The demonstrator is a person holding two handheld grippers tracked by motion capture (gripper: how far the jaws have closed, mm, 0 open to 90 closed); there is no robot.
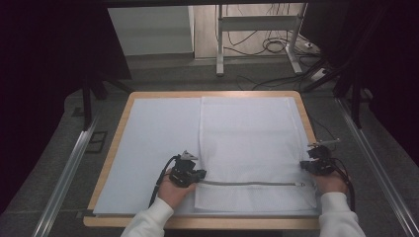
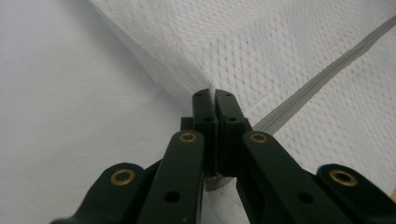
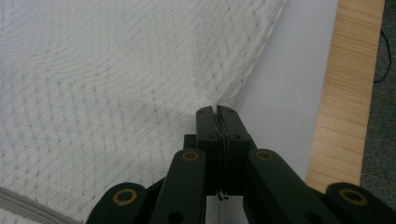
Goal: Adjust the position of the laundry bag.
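Indoors, wooden table (image 1: 112,148), white sheet (image 1: 158,133), both fingers pinching mesh bag (image 1: 247,143).

A pale wooden table top with rounded corners (image 1: 113,143) is covered by a smooth light-blue sheet (image 1: 158,133). Beyond it, a white metal stand (image 1: 257,29) and tangled black cables (image 1: 274,47) are seen on the grey floor (image 1: 163,74).

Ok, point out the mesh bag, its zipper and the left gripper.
mesh bag (image 1: 247,138): high view, middle of the white mesh.
zipper (image 1: 247,183): high view, mid-length of the grey band.
left gripper (image 2: 214,100): left gripper view, between its jaw tips, shut on the bag's edge.
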